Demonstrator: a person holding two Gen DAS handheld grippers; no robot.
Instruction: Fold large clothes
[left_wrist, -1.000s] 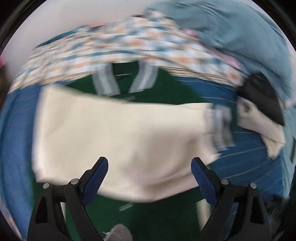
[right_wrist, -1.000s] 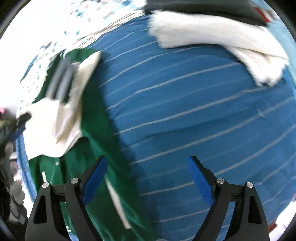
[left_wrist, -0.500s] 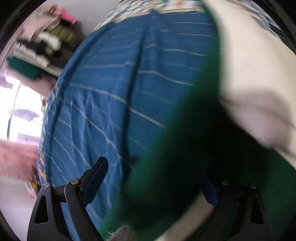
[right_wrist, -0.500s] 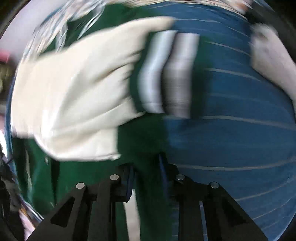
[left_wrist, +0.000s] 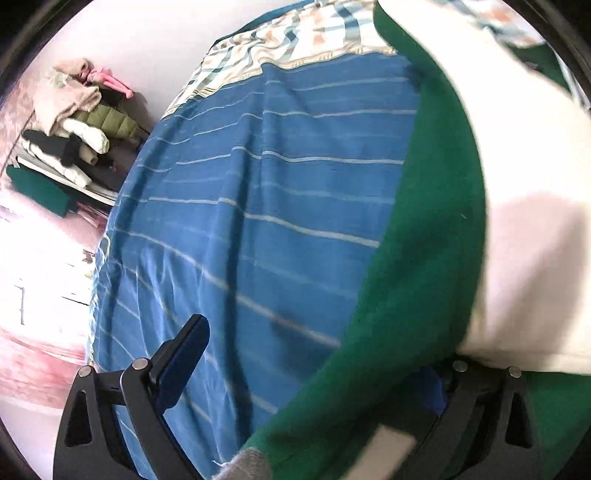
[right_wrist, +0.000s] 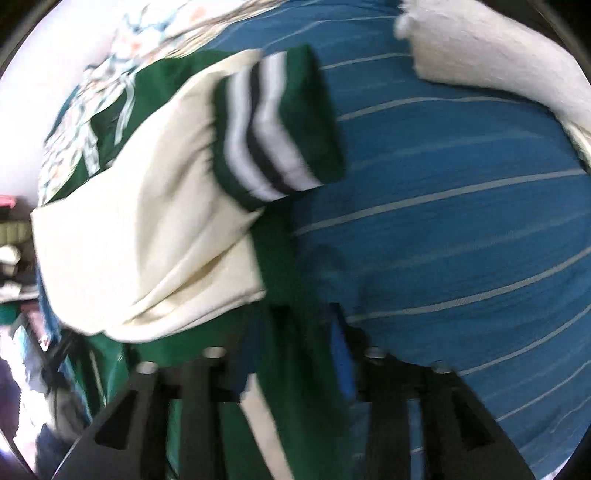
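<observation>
Pinching the green jacket (right_wrist: 295, 369), right gripper (right_wrist: 291, 354); left gripper (left_wrist: 314, 365) spread; cuff (right_wrist: 280, 125) points upward.

Green jacket (right_wrist: 280, 280) with cream sleeves (right_wrist: 147, 229) lies partly folded on blue bedspread (right_wrist: 461, 221).

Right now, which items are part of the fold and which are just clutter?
In play:
green varsity jacket
its cream sleeve
right gripper, shut on the jacket
left gripper, open

Lying about:
white knit garment
clothes pile
striped blue bedsheet

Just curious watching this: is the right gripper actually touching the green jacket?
Touching. In the right wrist view the right gripper has its fingers closed on the green jacket, whose fabric runs between them.
</observation>
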